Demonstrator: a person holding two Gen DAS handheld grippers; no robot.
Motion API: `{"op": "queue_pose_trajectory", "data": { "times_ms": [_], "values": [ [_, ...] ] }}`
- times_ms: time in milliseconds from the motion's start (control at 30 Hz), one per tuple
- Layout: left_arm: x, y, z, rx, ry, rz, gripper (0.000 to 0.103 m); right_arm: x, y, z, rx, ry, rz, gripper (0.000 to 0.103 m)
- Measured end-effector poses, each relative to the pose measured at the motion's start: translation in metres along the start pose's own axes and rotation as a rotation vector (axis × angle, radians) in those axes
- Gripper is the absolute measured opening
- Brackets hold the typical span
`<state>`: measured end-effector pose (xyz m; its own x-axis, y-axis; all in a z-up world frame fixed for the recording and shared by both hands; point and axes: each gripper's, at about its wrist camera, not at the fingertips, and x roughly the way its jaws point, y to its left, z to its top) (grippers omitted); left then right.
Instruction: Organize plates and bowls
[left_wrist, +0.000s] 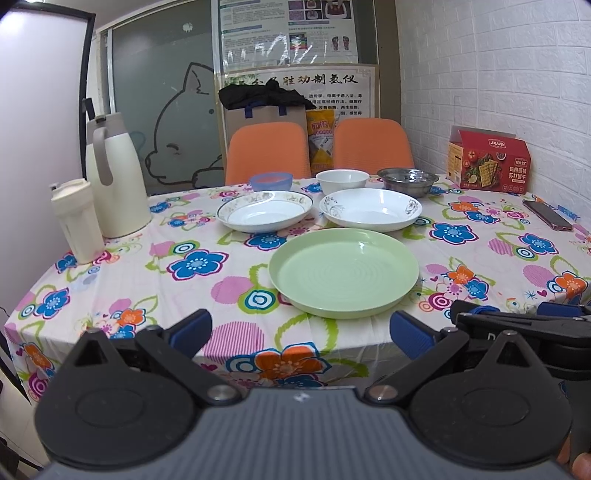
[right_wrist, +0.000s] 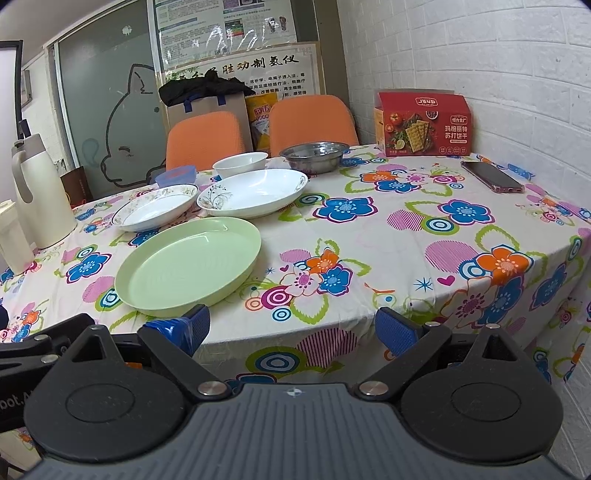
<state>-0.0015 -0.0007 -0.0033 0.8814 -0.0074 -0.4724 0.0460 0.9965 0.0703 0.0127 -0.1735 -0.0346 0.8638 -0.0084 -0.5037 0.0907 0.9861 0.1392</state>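
We see floral table (left_wrist: 110, 280) | green plate (left_wrist: 343, 271) nearest us, two white plates (left_wrist: 264, 210) (left_wrist: 370, 208) behind, then white bowl (left_wrist: 342, 180), steel bowl (left_wrist: 407, 180) | left gripper (left_wrist: 301, 332), right gripper (right_wrist: 291, 328) both wide open, empty, off the near edge

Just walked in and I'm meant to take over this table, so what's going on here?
A person holds a gripper in each hand at the near edge of the table; nothing has been picked up. The left gripper and right gripper are both open and empty. The green plate lies nearest, with two white patterned plates behind it. Farther back sit a blue bowl, a white bowl and a steel bowl. Nothing is stacked.
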Motion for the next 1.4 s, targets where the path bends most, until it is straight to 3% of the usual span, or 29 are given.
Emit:
{"op": "queue_pose_trajectory", "data": {
  "times_ms": [1033, 1400],
  "values": [
    [0.011, 0.010, 0.004, -0.022, 0.026, -0.001, 0.102, 0.004, 0.005, 0.000, -0.011, 0.006, 0.012, 0.084],
    [0.064, 0.037, 0.017, -0.078, 0.147, -0.025, 0.102, 0.026, -0.001, 0.001, 0.000, -0.020, 0.044, 0.084]
  ]
}}
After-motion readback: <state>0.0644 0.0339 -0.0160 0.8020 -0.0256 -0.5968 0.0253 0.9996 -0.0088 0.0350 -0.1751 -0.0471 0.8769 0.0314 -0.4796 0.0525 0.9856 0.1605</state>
